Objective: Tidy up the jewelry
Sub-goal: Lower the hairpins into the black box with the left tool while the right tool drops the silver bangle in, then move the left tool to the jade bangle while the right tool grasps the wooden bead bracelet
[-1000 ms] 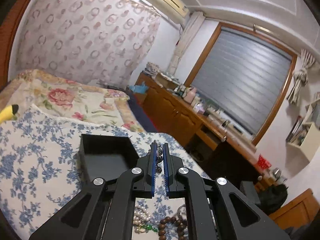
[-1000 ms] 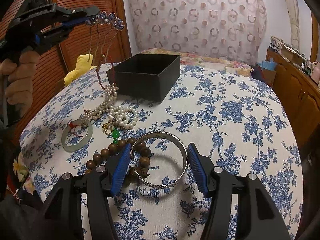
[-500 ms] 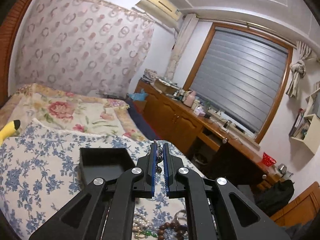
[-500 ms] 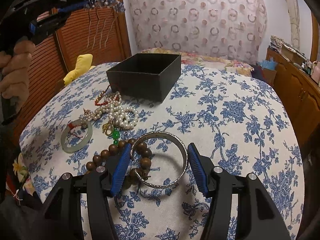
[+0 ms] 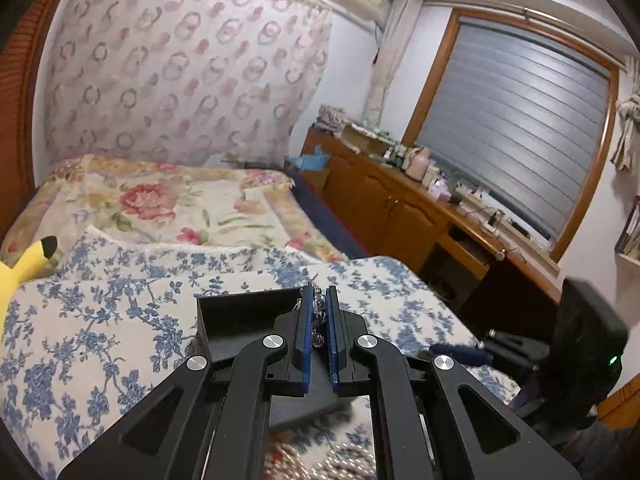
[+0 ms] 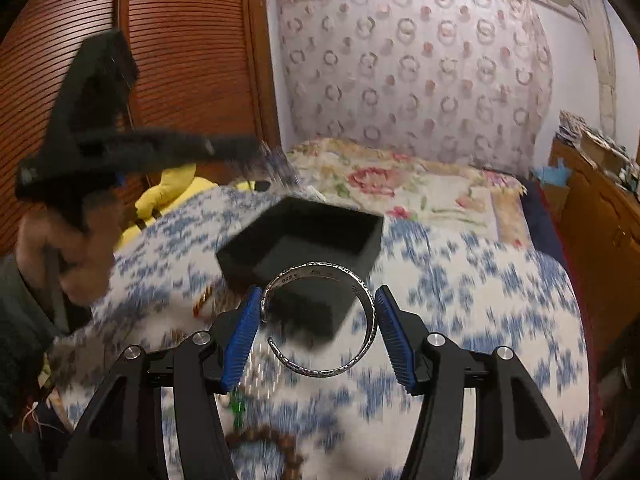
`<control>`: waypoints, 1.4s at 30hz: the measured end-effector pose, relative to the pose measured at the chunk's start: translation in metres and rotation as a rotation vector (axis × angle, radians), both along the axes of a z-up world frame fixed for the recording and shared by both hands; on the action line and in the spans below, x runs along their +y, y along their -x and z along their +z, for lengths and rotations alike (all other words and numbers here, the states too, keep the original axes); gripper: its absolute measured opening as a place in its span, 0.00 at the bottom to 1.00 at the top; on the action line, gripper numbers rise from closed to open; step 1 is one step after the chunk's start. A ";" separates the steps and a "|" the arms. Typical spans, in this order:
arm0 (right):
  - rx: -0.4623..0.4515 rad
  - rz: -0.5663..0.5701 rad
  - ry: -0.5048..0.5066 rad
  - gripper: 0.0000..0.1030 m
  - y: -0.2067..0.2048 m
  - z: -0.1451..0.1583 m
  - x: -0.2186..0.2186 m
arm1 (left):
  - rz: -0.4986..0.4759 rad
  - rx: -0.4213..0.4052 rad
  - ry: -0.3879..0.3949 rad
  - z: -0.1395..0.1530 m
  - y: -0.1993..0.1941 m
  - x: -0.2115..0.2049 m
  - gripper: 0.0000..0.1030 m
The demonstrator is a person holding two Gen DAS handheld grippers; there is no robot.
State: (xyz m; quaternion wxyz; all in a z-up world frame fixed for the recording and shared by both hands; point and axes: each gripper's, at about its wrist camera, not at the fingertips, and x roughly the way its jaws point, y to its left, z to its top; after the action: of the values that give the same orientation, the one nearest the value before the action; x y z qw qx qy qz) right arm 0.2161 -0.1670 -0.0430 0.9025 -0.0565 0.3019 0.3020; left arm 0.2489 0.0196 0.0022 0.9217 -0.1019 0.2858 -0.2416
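My right gripper (image 6: 319, 292) is shut on a silver open bangle (image 6: 362, 280), which its blue pads (image 6: 240, 332) hold clear of the blue-flowered cloth (image 6: 480, 300), just in front of the open black box (image 6: 304, 236). My left gripper (image 5: 319, 290) is shut on a beaded hair ornament (image 5: 319, 312), directly above the box (image 5: 248, 320). In the right wrist view that gripper (image 6: 256, 148) is a blur over the box's far left corner. Wooden beads (image 6: 276, 440), a green pendant (image 6: 239, 408) and blurred pearls (image 6: 260, 356) lie on the cloth below my right gripper.
A yellow plush toy (image 6: 172, 188) lies left of the box. Behind it is a bed with a rose-patterned blanket (image 6: 400, 184). A slatted wooden wardrobe (image 6: 180, 60) stands at the left, a wooden cabinet (image 5: 400, 208) at the right. A person's hand (image 6: 52, 240) holds the left gripper.
The right gripper has lifted the silver bangle off the cloth and carried it toward the black box. The left gripper, still holding the hair ornament, has swung in and down over the box.
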 end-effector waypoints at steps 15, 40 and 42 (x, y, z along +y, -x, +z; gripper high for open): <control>0.030 0.081 0.053 0.59 -0.061 -0.013 0.038 | 0.043 0.014 -0.031 -0.012 -0.030 0.013 0.23; 0.053 0.077 0.070 0.58 0.018 -0.014 0.014 | 0.227 0.027 -0.240 -0.034 0.093 0.068 0.91; 0.076 0.072 0.085 0.54 0.033 -0.023 0.006 | 0.220 0.039 -0.244 -0.039 0.105 0.063 0.91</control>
State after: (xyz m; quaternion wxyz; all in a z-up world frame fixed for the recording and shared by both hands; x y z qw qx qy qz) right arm 0.1827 -0.1612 -0.0664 0.8758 -0.0940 0.3460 0.3230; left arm 0.1439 0.0831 -0.0366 0.9425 -0.0246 0.3177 -0.1005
